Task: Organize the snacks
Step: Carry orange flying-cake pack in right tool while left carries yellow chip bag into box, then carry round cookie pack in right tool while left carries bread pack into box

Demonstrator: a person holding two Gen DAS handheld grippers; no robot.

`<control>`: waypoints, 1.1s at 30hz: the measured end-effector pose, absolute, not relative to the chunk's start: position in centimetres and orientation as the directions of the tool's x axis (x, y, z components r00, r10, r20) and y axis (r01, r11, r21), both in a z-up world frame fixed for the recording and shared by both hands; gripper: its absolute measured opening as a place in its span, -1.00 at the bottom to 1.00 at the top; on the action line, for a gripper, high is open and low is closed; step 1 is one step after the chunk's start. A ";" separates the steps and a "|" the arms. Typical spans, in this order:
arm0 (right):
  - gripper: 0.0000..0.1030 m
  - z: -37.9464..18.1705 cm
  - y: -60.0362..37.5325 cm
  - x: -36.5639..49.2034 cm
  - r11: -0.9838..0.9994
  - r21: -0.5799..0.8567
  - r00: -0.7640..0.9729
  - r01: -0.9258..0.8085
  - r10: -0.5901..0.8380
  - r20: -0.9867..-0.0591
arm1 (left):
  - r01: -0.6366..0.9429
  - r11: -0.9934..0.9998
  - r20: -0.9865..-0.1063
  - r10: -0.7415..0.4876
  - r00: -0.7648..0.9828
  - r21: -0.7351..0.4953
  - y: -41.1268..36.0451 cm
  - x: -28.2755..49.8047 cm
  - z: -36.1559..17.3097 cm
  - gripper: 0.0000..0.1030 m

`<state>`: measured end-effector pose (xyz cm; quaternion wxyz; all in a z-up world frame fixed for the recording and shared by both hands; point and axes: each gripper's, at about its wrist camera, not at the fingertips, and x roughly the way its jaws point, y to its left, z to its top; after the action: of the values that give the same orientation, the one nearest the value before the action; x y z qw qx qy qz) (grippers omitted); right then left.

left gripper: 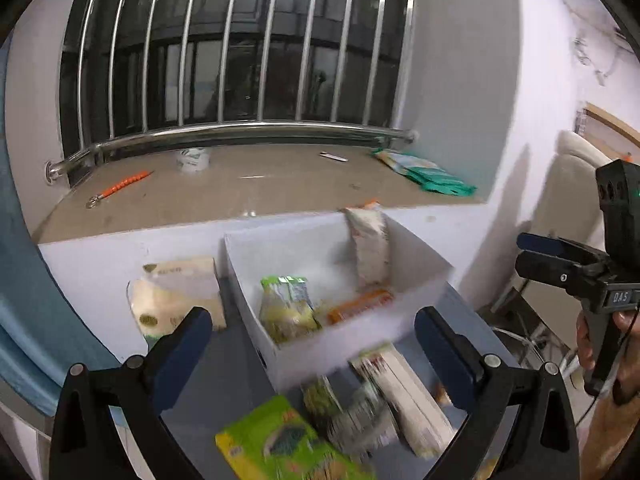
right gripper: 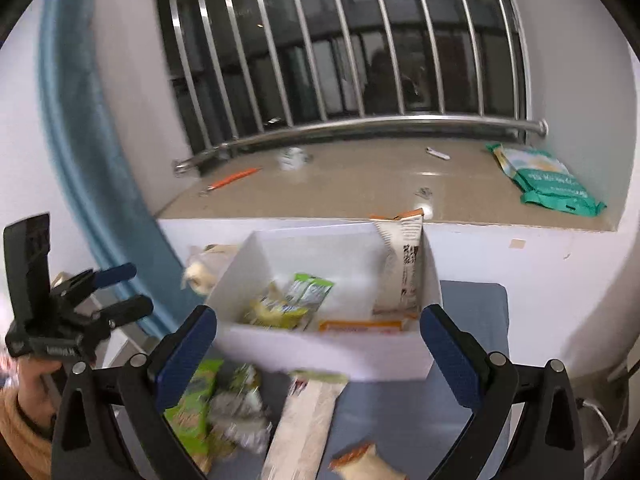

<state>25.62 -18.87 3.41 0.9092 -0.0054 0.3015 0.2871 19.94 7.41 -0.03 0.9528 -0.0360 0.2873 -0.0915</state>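
A white box point(left gripper: 328, 344) is seen just ahead of the left gripper point(left gripper: 312, 344), between and beyond its widely spread, empty fingers; a green snack packet point(left gripper: 286, 312), an orange bar point(left gripper: 360, 306) and an upright pale pouch point(left gripper: 370, 246) are held inside it. The same box point(right gripper: 320, 350) is found ahead of the right gripper point(right gripper: 318, 340), likewise spread wide and empty. Loose snacks point(right gripper: 308, 420) are scattered below and between its fingers, nearer than the box.
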 end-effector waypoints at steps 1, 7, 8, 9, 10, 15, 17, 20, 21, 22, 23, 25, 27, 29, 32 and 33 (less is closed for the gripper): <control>1.00 3.5 -19.0 24.4 0.832 0.157 0.654 -0.532 0.521 -0.548 | 0.159 0.980 -0.534 -0.198 0.822 -0.118 7.4 18.6 0.1 1.00; 1.00 2.6 -20.7 17.0 0.846 0.109 0.682 -0.522 0.491 -0.542 | 0.183 0.973 -0.499 -0.231 0.835 -0.143 7.3 10.9 0.0 1.00; 1.00 2.2 -21.1 15.8 0.846 0.114 0.683 -0.521 0.493 -0.538 | 0.180 0.973 -0.493 -0.228 0.840 -0.144 7.4 9.8 -0.1 1.00; 1.00 1.7 -21.5 14.9 0.850 0.114 0.684 -0.515 0.488 -0.542 | 0.171 0.974 -0.488 -0.223 0.844 -0.149 7.4 8.8 -0.3 1.00; 1.00 1.0 -21.8 13.7 0.861 0.112 0.690 -0.496 0.469 -0.552 | 0.166 0.974 -0.485 -0.222 0.846 -0.156 7.4 7.8 -0.6 1.00; 1.00 -2.4 -22.9 10.0 0.889 0.109 0.686 -0.445 0.416 -0.596 | 0.178 0.963 -0.466 -0.254 0.847 -0.201 6.8 4.3 -1.9 1.00; 1.00 -4.2 -23.0 8.8 0.902 0.092 0.674 -0.421 0.379 -0.633 | 0.174 0.963 -0.465 -0.254 0.848 -0.208 6.6 3.3 -2.3 1.00; 1.00 -6.7 -23.1 7.5 0.921 0.077 0.650 -0.382 0.327 -0.686 | 0.176 0.962 -0.471 -0.257 0.844 -0.210 6.2 2.3 -3.0 1.00; 1.00 -7.5 -23.1 6.9 0.924 0.075 0.640 -0.375 0.317 -0.700 | 0.177 0.963 -0.475 -0.256 0.842 -0.204 6.1 2.2 -3.2 1.00; 1.00 -8.2 -23.1 6.5 0.926 0.076 0.631 -0.370 0.311 -0.711 | 0.173 0.964 -0.478 -0.251 0.841 -0.202 6.1 1.9 -3.4 1.00; 1.00 -9.1 -23.2 6.1 0.928 0.073 0.616 -0.364 0.299 -0.729 | 0.171 0.964 -0.481 -0.251 0.840 -0.204 6.1 1.8 -3.5 1.00; 1.00 -10.4 -23.0 5.9 0.932 0.072 0.588 -0.355 0.283 -0.757 | 0.167 0.964 -0.488 -0.250 0.836 -0.207 6.0 1.7 -3.8 1.00; 1.00 -11.4 -22.9 6.1 0.934 0.071 0.561 -0.351 0.270 -0.782 | 0.163 0.966 -0.488 -0.242 0.839 -0.198 5.9 1.6 -3.9 1.00; 1.00 -12.3 -22.9 6.3 0.939 0.072 0.540 -0.335 0.254 -0.803 | 0.165 0.968 -0.491 -0.240 0.837 -0.191 5.8 1.6 -4.1 1.00; 1.00 -13.5 -22.8 6.5 0.947 0.090 0.507 -0.309 0.244 -0.827 | 0.163 0.968 -0.505 -0.238 0.830 -0.189 5.6 1.7 -4.6 1.00; 1.00 -13.9 -22.8 6.6 0.952 0.086 0.497 -0.294 0.229 -0.837 | 0.163 0.968 -0.509 -0.239 0.827 -0.190 5.6 1.8 -4.8 1.00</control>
<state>6.63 -22.85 -13.93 0.8644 -0.0340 0.4783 0.1510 1.76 5.63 -4.77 0.9533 -0.0691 0.2745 -0.1053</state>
